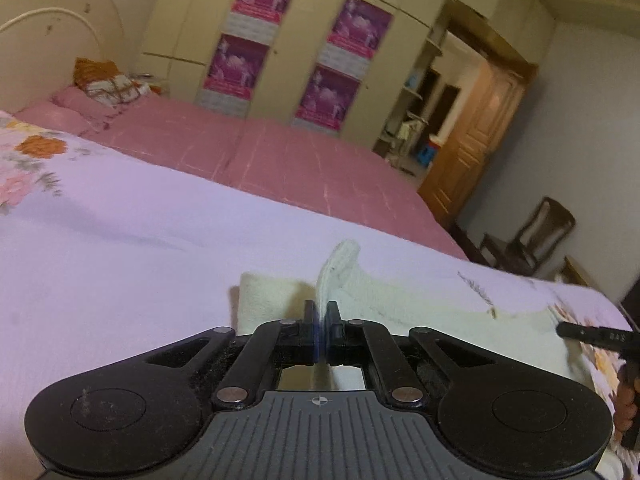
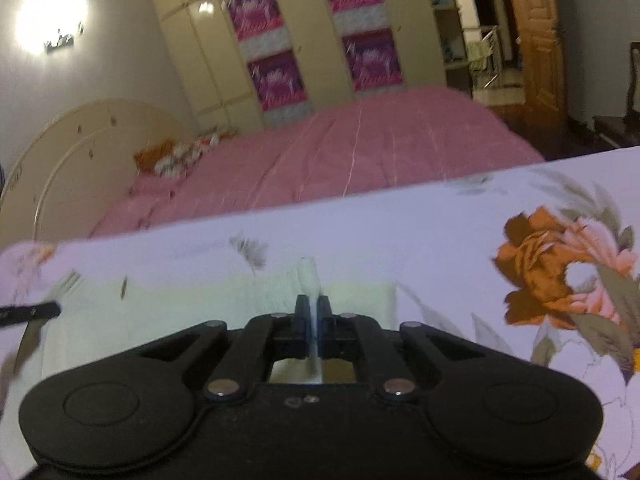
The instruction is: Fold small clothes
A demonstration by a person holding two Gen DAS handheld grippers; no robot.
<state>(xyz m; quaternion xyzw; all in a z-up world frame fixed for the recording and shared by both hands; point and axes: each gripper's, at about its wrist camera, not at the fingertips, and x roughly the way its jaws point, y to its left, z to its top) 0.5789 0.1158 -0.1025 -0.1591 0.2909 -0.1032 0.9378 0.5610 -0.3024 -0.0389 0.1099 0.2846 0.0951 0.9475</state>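
Note:
A small cream-white garment (image 1: 400,296) lies flat on the lilac floral bedsheet (image 1: 140,240). My left gripper (image 1: 321,312) is shut on a pinched fold of its edge, which sticks up between the jaws. In the right wrist view the same garment (image 2: 180,304) spreads to the left, and my right gripper (image 2: 313,312) is shut on another raised fold of it. The tip of the right gripper shows at the right edge of the left wrist view (image 1: 592,336). The left gripper's tip shows at the left edge of the right wrist view (image 2: 32,312).
A pink bedspread (image 1: 280,160) covers the far part of the bed, with pillows (image 1: 104,84) by the cream headboard (image 1: 52,24). A wardrobe with purple posters (image 1: 340,60) stands behind. A wooden door (image 1: 472,140) and a dark chair (image 1: 532,240) are at the right.

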